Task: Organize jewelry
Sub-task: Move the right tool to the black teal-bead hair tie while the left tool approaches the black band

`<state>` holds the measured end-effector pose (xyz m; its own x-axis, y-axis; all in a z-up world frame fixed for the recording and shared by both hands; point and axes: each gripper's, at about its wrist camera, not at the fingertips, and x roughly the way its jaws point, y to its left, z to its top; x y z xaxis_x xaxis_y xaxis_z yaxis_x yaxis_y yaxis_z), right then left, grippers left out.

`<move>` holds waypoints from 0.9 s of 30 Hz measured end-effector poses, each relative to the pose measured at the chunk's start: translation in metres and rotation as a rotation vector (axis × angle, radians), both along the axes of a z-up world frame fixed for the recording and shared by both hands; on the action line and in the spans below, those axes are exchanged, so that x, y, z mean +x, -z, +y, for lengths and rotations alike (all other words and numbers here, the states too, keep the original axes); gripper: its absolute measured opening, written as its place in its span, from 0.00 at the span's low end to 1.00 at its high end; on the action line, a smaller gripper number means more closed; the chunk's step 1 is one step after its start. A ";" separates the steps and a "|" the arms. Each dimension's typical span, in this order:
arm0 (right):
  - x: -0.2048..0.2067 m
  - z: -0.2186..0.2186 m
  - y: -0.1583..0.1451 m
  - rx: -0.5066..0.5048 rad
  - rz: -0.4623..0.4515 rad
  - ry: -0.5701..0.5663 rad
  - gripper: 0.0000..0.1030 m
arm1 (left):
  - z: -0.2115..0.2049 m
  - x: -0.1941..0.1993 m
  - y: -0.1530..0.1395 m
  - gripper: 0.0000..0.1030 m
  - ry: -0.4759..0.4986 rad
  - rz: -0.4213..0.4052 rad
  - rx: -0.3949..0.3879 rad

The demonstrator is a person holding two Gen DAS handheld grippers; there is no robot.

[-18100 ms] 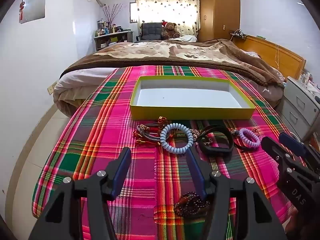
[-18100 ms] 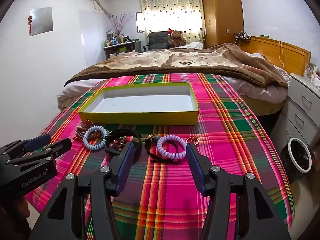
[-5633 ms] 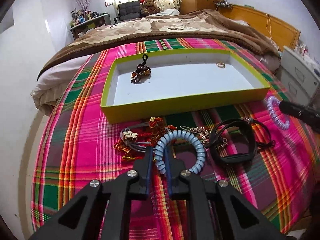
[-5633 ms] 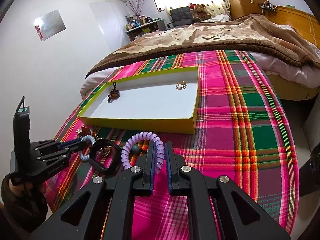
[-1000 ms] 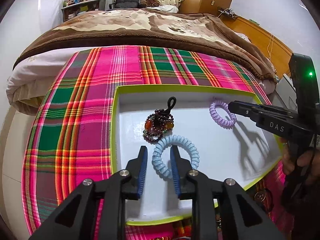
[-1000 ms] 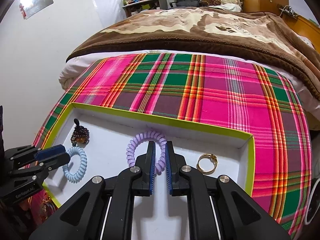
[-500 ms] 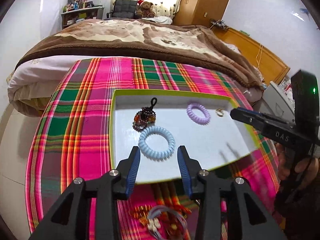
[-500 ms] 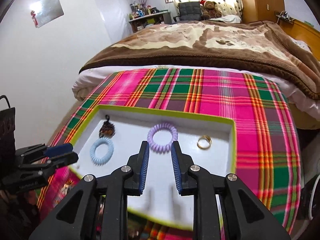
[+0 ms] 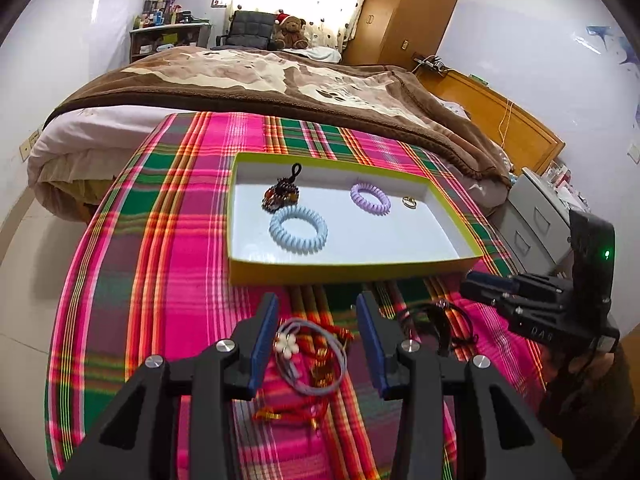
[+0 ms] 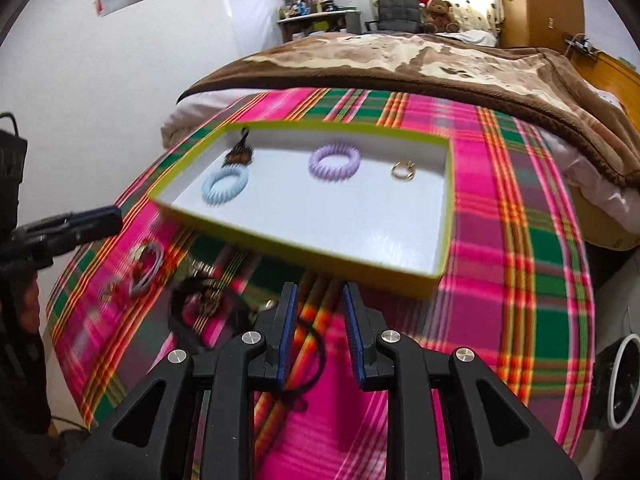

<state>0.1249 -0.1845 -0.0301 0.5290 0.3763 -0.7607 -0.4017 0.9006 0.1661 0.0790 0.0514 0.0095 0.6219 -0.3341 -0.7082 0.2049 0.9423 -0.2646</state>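
Jewelry is partly sorted: inside the yellow-rimmed tray (image 9: pixel 352 270) I see a blue spiral bracelet (image 9: pixel 298 230), a purple spiral bracelet (image 9: pixel 370 199), a dark beaded bracelet (image 9: pixel 281 194) and a small gold ring (image 9: pixel 409 201), each lying apart on the white floor. The other pieces wait on the plaid cloth (image 9: pixel 168 240) just in front of the tray.

My left gripper (image 9: pixel 316 330) hangs over a grey hair tie with a flower charm (image 9: pixel 310 354) tangled with red cords; its jaws are opening and hold nothing. My right gripper (image 10: pixel 320 330) is released too, with the jaws apart over a black cord loop (image 10: pixel 308 364), which the pads do not press.

I judge that the step in hand is choosing the next pieces. The next move needs each gripper to go lower and close on one piece only, because the pile is tangled and neighbours could lift together.
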 end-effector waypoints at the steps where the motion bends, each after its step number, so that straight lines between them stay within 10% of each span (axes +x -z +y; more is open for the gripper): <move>1: -0.002 0.000 0.001 0.004 0.007 -0.011 0.25 | 0.001 -0.002 0.000 0.41 -0.003 0.000 -0.004; 5: -0.008 0.012 0.009 -0.036 0.006 -0.058 0.51 | 0.005 -0.010 0.000 0.41 -0.012 -0.006 -0.006; 21: 0.001 0.033 0.024 -0.142 -0.003 -0.075 0.50 | 0.001 -0.019 0.002 0.41 -0.005 -0.002 -0.011; 27: -0.004 0.030 0.024 -0.150 -0.020 -0.054 0.26 | -0.011 -0.016 0.007 0.41 0.023 0.016 0.000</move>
